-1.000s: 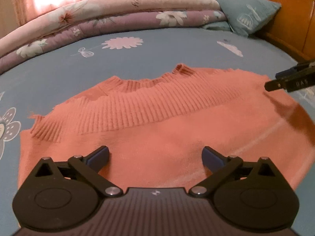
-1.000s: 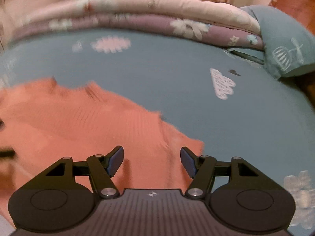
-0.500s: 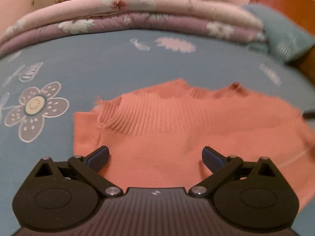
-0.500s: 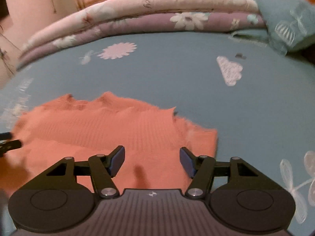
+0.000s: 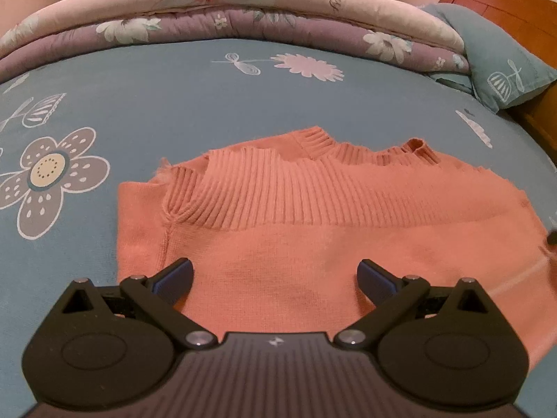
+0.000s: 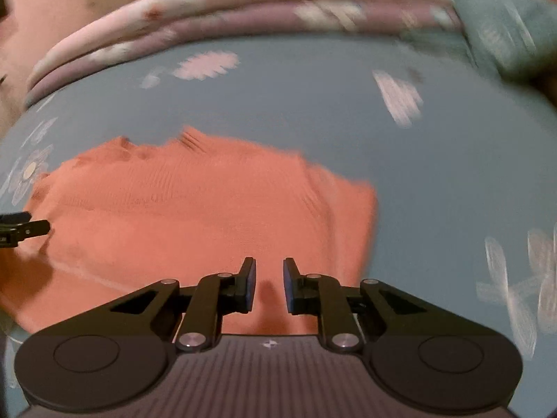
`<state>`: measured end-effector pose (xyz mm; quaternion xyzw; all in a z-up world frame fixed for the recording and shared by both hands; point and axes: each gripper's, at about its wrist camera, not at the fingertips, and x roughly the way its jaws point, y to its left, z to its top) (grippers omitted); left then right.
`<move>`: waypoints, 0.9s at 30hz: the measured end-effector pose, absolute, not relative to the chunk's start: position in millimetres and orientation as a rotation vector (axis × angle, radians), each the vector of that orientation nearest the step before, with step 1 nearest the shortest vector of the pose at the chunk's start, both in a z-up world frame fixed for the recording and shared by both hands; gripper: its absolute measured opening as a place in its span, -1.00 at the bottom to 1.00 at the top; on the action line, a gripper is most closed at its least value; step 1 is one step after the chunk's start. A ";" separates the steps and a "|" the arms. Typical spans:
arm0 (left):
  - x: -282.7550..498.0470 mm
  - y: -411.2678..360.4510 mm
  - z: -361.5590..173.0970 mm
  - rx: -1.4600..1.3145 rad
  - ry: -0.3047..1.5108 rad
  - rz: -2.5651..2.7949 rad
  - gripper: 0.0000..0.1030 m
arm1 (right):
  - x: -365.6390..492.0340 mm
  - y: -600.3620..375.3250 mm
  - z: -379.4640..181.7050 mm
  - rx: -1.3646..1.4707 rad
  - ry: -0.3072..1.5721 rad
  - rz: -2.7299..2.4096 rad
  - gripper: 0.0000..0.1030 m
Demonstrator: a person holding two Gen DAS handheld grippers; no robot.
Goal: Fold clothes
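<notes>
An orange knit sweater [image 5: 313, 216] lies flat on the blue flowered bedsheet [image 5: 174, 104], its ribbed collar edge toward the far side. My left gripper [image 5: 275, 275] is wide open just above the sweater's near left part, with nothing between its fingers. In the right wrist view, which is blurred, the sweater [image 6: 191, 209] fills the left and middle. My right gripper [image 6: 269, 282] hovers over the garment's near right part. Its jaws are closing to a narrow gap, and I see no fabric pinched between the pads. The left gripper's fingers [image 6: 24, 230] show at the left edge there.
A folded floral quilt [image 5: 243, 10] is stacked along the far side of the bed. A teal pillow [image 5: 497, 66] leans against a wooden headboard [image 5: 515, 10] at the far right. Bare sheet [image 6: 435, 174] stretches to the right of the sweater.
My left gripper has slid left along the sweater, so its left edge and the big flower print now show. The right gripper's jaws have narrowed from wide apart to a small gap.
</notes>
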<state>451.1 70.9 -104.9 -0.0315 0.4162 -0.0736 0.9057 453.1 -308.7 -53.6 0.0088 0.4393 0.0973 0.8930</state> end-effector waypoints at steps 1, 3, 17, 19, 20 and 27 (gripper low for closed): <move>451.3 71.3 -105.3 -0.064 0.860 -0.152 0.94 | 460.6 -296.9 -48.7 -0.025 0.886 0.213 -0.61; 451.5 71.7 -106.3 -0.062 0.860 -0.152 0.94 | 485.4 -272.6 -44.1 -0.076 0.859 0.224 -0.61; 452.0 75.6 -108.1 -0.078 0.854 -0.168 0.96 | 601.3 -191.1 -103.2 -0.097 0.887 0.196 -0.85; 452.2 74.1 -108.7 -0.072 0.853 -0.165 0.96 | 607.9 -197.1 -106.9 -0.025 0.878 0.191 -0.86; 452.4 73.1 -109.2 -0.067 0.852 -0.163 0.96 | 610.9 -199.6 -107.6 0.007 0.881 0.192 -0.86; 452.3 72.3 -109.0 -0.068 0.850 -0.162 0.97 | 605.8 -220.9 -94.7 0.200 0.855 0.213 -0.85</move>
